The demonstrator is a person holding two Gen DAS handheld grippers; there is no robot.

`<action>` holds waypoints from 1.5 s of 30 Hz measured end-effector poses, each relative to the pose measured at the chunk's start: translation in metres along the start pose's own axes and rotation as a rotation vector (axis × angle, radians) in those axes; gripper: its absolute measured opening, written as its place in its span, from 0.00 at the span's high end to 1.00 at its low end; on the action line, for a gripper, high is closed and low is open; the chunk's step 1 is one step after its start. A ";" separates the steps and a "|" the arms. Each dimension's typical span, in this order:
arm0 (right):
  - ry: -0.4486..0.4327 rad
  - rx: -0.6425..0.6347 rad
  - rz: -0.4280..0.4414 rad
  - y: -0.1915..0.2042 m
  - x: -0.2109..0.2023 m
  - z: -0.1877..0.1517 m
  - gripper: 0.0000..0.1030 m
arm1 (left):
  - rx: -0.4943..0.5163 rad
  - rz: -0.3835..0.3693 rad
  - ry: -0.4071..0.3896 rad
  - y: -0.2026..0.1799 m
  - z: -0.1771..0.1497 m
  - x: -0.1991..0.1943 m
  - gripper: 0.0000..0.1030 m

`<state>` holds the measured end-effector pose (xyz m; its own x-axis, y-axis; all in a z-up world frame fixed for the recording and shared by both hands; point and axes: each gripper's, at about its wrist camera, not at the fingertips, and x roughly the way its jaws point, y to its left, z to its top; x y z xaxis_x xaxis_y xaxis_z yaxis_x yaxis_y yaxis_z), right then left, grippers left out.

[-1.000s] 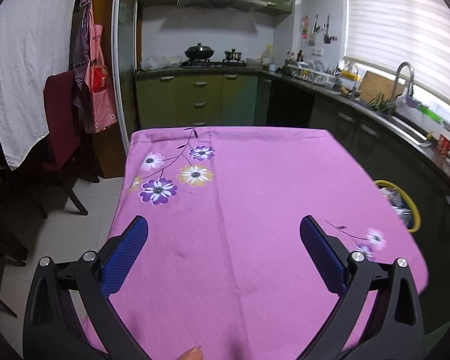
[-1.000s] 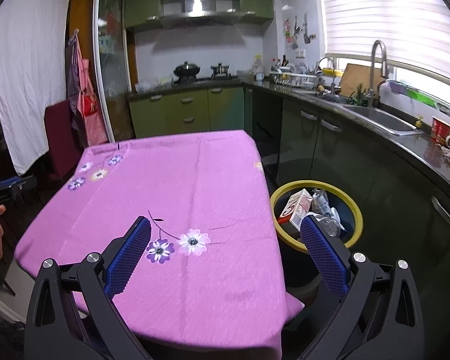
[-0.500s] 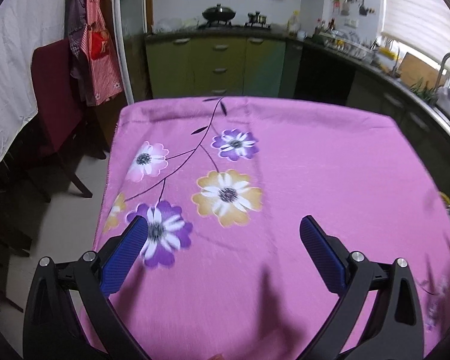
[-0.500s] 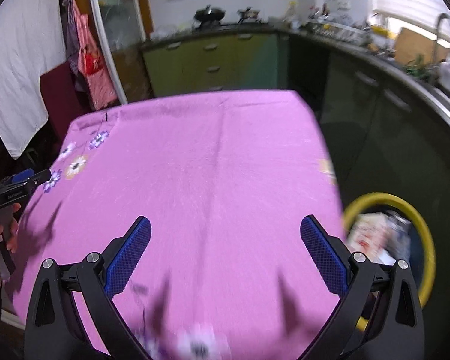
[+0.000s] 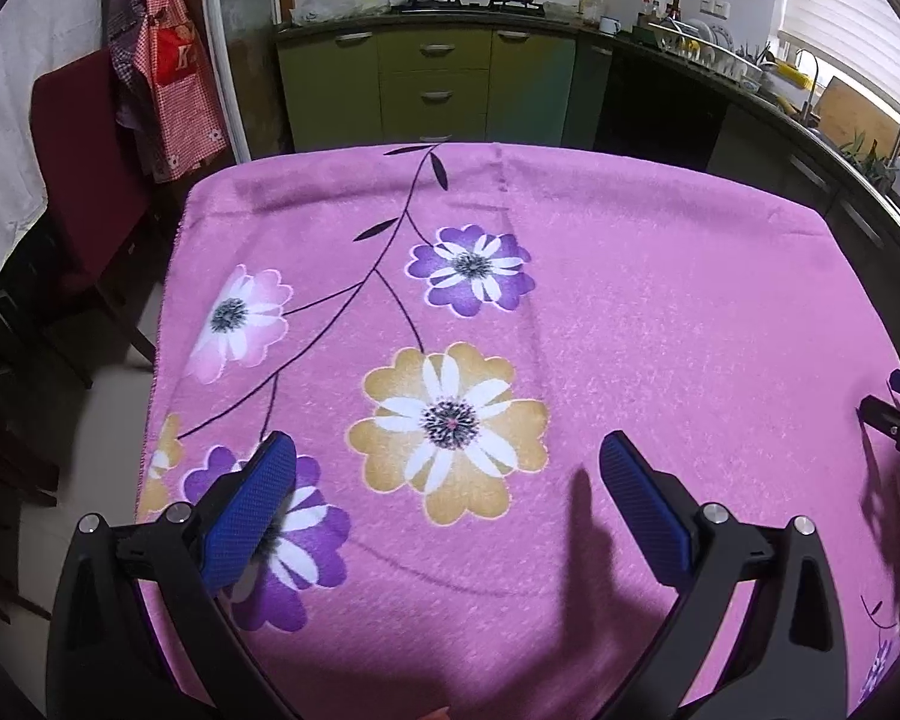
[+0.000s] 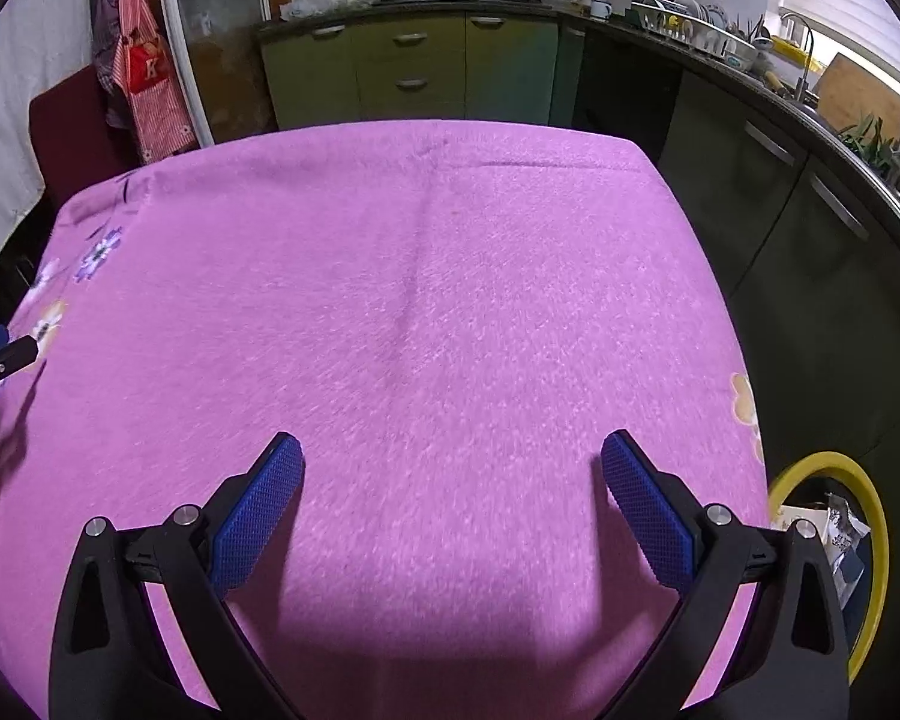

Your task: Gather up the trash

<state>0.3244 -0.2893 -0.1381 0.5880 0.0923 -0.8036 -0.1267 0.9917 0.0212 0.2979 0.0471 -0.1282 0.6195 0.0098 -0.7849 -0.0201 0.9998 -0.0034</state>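
Both your grippers, left gripper [image 5: 447, 483] and right gripper [image 6: 450, 483], are spread wide and hold nothing over the bare pink tablecloth [image 6: 450, 300]. No trash lies on it; the only trash [image 6: 834, 531] sits in the yellow-rimmed bin [image 6: 870, 498], lower right of the right view. It looks like light, crushable cartons and wrappers, so pinch gently at a firm edge.
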 end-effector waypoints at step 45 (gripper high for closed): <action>0.004 0.021 -0.010 0.000 0.001 -0.001 0.03 | -0.023 0.012 0.034 0.009 0.010 0.018 0.06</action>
<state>0.3245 -0.2897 -0.1397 0.5857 0.0823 -0.8063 -0.1038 0.9943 0.0261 0.3167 0.0563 -0.1357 0.5921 0.0212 -0.8056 -0.0456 0.9989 -0.0073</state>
